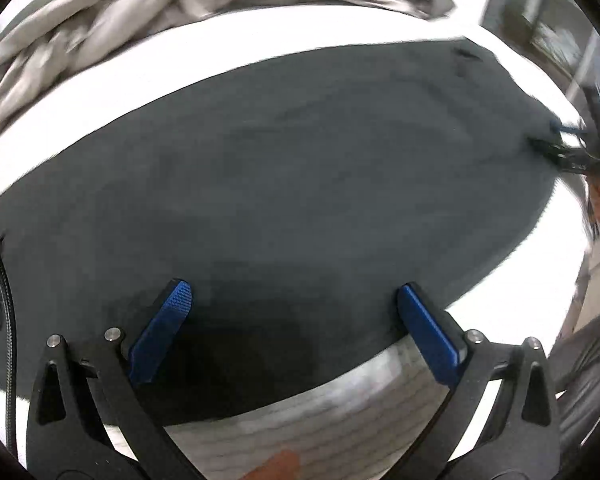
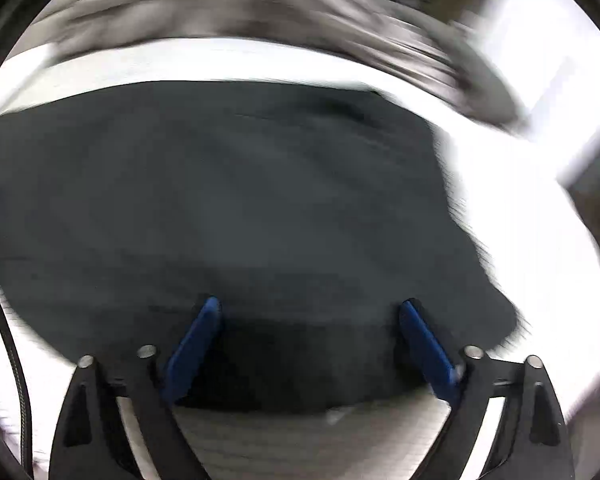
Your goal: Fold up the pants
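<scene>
**Dark pants flat on the table, both grippers empty**

Blur smears most of the right wrist view, so edges there are soft and hard to read. Largest in both views is the dark charcoal fabric of the pants (image 1: 284, 184), spread flat and smooth on the bright white tabletop (image 1: 100, 92); its left part runs out of the left wrist view, and the glare on the table wipes out any surface detail. Beyond the pants, across a bare strip of table, lies a rumpled heap of grey cloth (image 1: 112, 12), its top cut off by the lens edge and its shape too smeared to tell what it is.

The left gripper (image 1: 294, 300) hangs over the near edge of the pants, its blue-padded fingers (image 1: 160, 332) spread wide with nothing clamped. The right gripper (image 2: 310, 314) stands likewise, splayed apart and holding nothing; it also shows small at the far right of the left wrist view, where faint pale lettering on it is unreadable.
</scene>
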The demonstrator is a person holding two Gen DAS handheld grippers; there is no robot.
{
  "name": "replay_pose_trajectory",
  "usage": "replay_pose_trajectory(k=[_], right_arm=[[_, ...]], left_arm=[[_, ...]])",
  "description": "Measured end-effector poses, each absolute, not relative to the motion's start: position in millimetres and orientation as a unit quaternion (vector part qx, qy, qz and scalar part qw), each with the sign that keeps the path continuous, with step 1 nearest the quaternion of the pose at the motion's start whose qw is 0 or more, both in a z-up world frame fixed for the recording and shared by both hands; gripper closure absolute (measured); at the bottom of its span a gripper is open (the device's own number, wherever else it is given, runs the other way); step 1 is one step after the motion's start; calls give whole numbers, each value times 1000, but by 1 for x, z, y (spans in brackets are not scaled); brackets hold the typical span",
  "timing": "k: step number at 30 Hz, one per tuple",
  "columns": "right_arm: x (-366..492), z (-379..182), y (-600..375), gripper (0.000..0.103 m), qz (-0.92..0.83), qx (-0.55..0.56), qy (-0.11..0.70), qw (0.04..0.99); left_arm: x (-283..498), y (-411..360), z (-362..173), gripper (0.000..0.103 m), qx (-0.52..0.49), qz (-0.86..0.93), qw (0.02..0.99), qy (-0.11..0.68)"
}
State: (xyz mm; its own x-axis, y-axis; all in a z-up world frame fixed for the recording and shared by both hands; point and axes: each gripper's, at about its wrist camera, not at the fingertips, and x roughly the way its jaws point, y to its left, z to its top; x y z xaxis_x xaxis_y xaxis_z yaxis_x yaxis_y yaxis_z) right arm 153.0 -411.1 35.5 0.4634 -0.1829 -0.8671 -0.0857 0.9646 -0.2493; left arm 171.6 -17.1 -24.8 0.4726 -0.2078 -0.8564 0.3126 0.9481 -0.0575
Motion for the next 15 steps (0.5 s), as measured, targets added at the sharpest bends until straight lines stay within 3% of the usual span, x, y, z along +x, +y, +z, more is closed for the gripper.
replay_pose_trajectory(k=[5,9,12,15], right_arm=[[163,56,-400,10,-18,-83,495,865],[155,67,-303,10,95,-71,464,878],[147,56,-238,10,157,-63,478,862],[151,40,-185,10,195,-127,493,839]], left_arm=[[162,49,-4,1,-7,-108,877,467],[178,49,2,1,-36,-97,883,457],[195,20,-13,1,-23,-90,873,480],[194,8,-27,0,36,-76,869,487]])
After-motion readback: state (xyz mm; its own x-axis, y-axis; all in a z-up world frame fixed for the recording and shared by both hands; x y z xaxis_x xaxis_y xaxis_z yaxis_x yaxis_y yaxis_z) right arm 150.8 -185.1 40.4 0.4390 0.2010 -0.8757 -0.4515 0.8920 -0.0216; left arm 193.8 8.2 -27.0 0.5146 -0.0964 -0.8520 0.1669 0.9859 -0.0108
